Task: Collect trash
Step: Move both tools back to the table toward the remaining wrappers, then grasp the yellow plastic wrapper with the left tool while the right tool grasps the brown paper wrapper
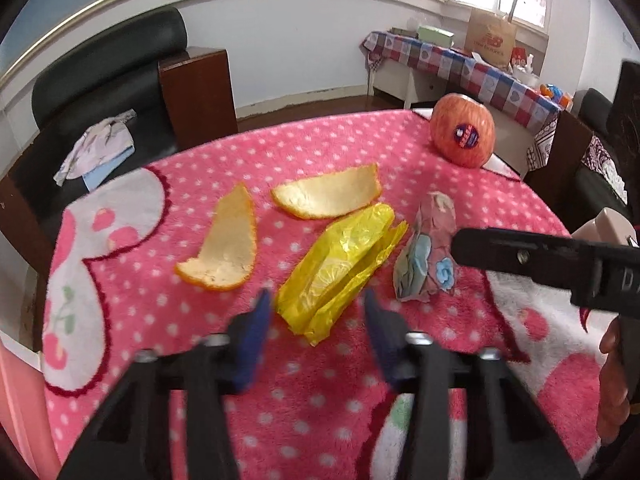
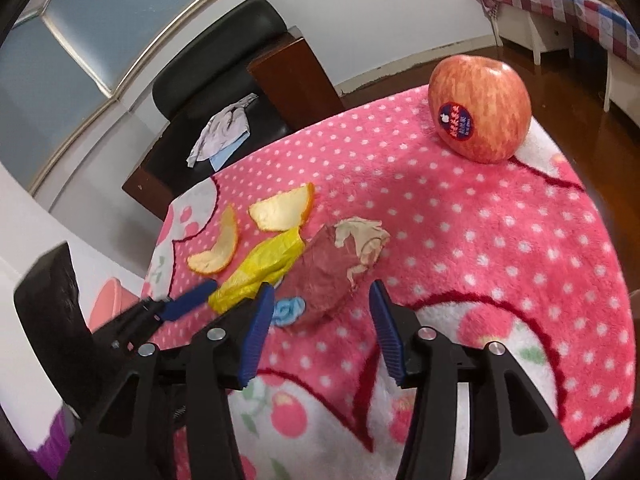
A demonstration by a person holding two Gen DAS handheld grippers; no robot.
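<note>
A folded yellow plastic wrapper lies on the pink dotted blanket. Its near end sits between the blue pads of my left gripper, which stand open and apart from it. Two orange peels lie white side up, left of and behind the wrapper. To its right is a crumpled paper wad with blue flowers. My right gripper is open, its pads on either side of that paper wad's near end without pressing. The left gripper's blue finger shows beside the yellow wrapper.
A red apple with a sticker stands at the blanket's far right corner. A black armchair with a cloth on it is beyond the far left edge. A pink object sits below the left edge. A checked-cloth table stands by the window.
</note>
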